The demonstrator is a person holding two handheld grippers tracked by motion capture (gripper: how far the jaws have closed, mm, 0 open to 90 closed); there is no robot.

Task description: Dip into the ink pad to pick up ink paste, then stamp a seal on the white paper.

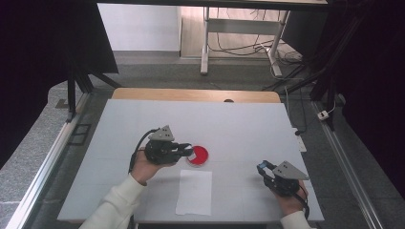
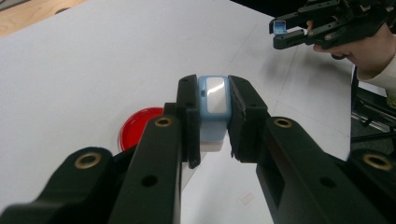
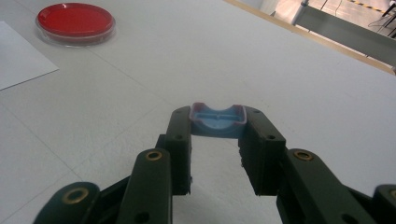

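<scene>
Left claw (image 1: pixel 187 151) clamped on pale-blue rectangular plastic block (image 2: pixel 213 100) | round red shallow dish (image 1: pixel 197 155) touching at its 3 o'clock | right claw (image 1: pixel 262 167) clamped on small blue curved plastic cap (image 3: pixel 218 119), well apart at 4 o'clock | left nearer.

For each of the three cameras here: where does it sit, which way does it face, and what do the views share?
High view: fixed above the person's side, looking forward and down on the white table; both forearms, the left gripper and right gripper show.
Left gripper view: rides the left gripper, looking along its jaws, shut on a light blue rectangular block; the right gripper shows farther off.
Right gripper view: rides the right gripper, shut on a small blue cap-like piece.
Shared: the round red-filled clear dish appears in all three.
</scene>
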